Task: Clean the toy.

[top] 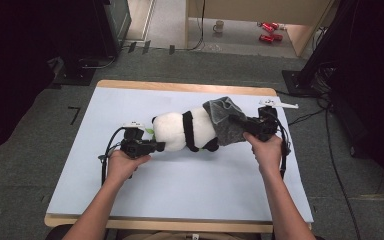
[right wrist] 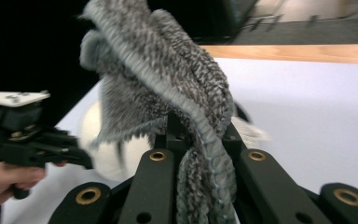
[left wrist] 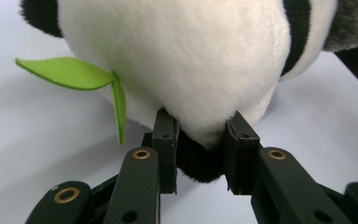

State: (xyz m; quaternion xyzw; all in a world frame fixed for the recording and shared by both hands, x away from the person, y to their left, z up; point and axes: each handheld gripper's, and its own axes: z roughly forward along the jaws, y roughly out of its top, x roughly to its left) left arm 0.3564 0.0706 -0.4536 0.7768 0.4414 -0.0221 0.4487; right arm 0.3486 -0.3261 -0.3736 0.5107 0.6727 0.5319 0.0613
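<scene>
A black-and-white plush panda (top: 185, 131) lies on its side on the pale blue table cover (top: 180, 185), a green felt leaf (left wrist: 74, 74) at its head end. My left gripper (top: 156, 146) is shut on the panda's head end (left wrist: 200, 154), both jaws pressing into the fur. A grey knitted garment (top: 223, 120) covers the panda's other end. My right gripper (top: 245, 125) is shut on that grey garment (right wrist: 177, 93), its edge bunched between the jaws and lifted off the table.
The wooden table edge (top: 180, 86) runs along the far side. Cables (top: 330, 145) trail over the grey floor at the right. A mug (top: 219, 26) and red cans (top: 268, 31) sit on the floor far behind. Dark equipment stands at both upper corners.
</scene>
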